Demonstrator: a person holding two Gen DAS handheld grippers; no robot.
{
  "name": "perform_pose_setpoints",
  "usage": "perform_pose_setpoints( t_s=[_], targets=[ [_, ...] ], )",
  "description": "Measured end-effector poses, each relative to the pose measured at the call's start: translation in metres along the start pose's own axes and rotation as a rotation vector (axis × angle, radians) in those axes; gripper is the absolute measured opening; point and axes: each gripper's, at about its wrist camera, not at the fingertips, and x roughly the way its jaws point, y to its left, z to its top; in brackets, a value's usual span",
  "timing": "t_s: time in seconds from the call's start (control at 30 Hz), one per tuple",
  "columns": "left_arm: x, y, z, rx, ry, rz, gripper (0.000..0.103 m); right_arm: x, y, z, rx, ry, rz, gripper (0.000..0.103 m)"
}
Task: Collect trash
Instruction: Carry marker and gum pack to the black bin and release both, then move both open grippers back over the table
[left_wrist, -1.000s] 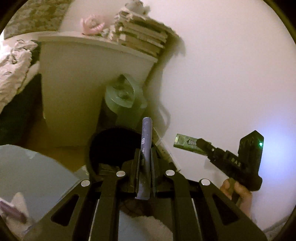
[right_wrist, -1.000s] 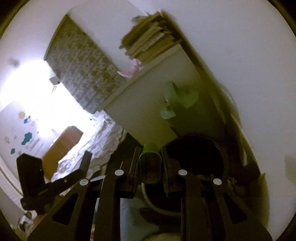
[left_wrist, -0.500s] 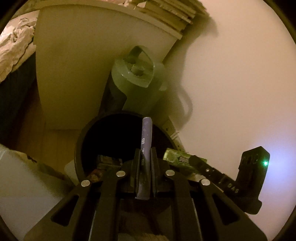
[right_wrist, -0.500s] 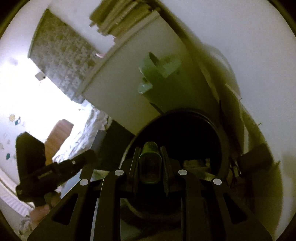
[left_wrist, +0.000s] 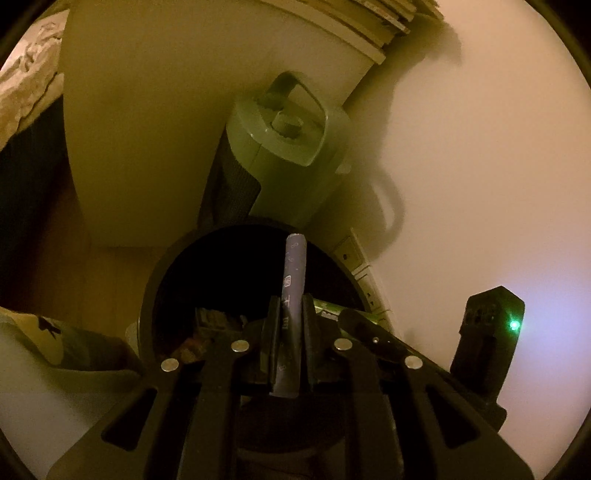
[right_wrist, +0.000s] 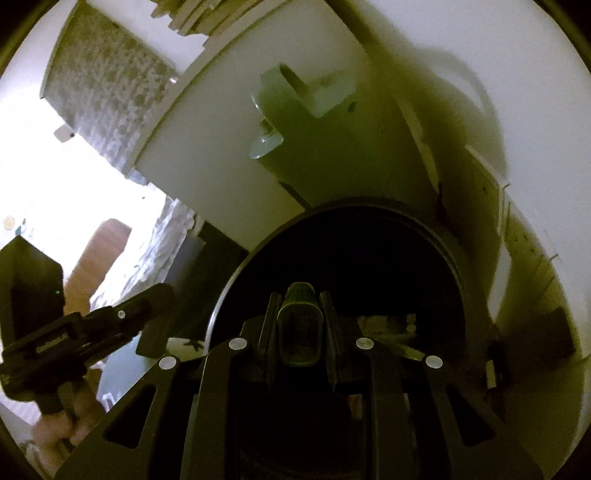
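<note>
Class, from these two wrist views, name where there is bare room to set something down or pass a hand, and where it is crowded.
Free: wooden floor between white cabinet and black bin. Crowded: green appliance and wall sockets hem the bin's far rim; trash lies inside.

Flat purple wrapper (left_wrist: 293, 291) and green wrapper (right_wrist: 298, 328) over black round bin (left_wrist: 155, 291); litter inside.

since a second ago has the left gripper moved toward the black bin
Yes. The left gripper, its jaws opening around the purple stick, has come closer to the black bin, whose mouth now fills more of its view.
</note>
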Motion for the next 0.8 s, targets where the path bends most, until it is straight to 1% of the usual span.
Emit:
perform_pose_setpoints(
  t_s=[0.03,0.07,0.1,0.13,0.17,0.2,0.23,0.4,0.57,0.63,0.73,0.8],
  targets=[
    [0.001,0.0,0.0,-0.001,0.004,0.003,0.018,0.001,0.001,0.0,0.001,0.008,-0.004,0.022],
    [0.0,-0.001,0.0,0.0,0.007,0.01,0.029,0.001,0.001,0.0,0.001,0.011,-0.006,0.023],
    [-0.002,-0.001,-0.001,0.0,0.006,0.018,0.036,0.002,0.002,-0.001,0.002,0.014,-0.004,0.028],
    [-0.005,-0.002,-0.002,0.001,-0.001,0.025,0.05,0.001,0.002,-0.001,0.005,0.013,0.001,0.039],
    [-0.008,-0.002,-0.003,0.002,-0.013,0.031,0.061,-0.001,0.003,-0.002,0.007,0.007,0.0,0.045],
    [-0.012,-0.003,-0.004,0.004,-0.023,0.035,0.065,-0.005,0.003,-0.004,0.012,-0.004,-0.003,0.055],
    [-0.016,-0.003,-0.005,0.006,-0.034,0.036,0.067,-0.008,0.003,-0.005,0.016,-0.014,-0.002,0.057],
    [-0.04,-0.006,-0.011,-0.002,-0.053,0.015,0.067,-0.024,0.01,-0.012,0.013,-0.028,0.006,0.057],
    [-0.082,-0.009,-0.026,-0.015,-0.097,0.005,0.067,-0.041,0.031,-0.025,-0.018,-0.018,0.029,0.057],
    [-0.102,-0.004,-0.036,-0.037,-0.117,0.007,0.069,-0.045,0.044,-0.031,-0.034,-0.006,0.039,0.07],
    [-0.137,0.01,-0.055,-0.065,-0.156,0.032,0.069,-0.051,0.072,-0.042,-0.073,0.014,0.082,0.071],
    [-0.166,0.026,-0.073,-0.076,-0.181,0.075,0.069,-0.051,0.099,-0.052,-0.13,0.043,0.11,0.071]
  ],
)
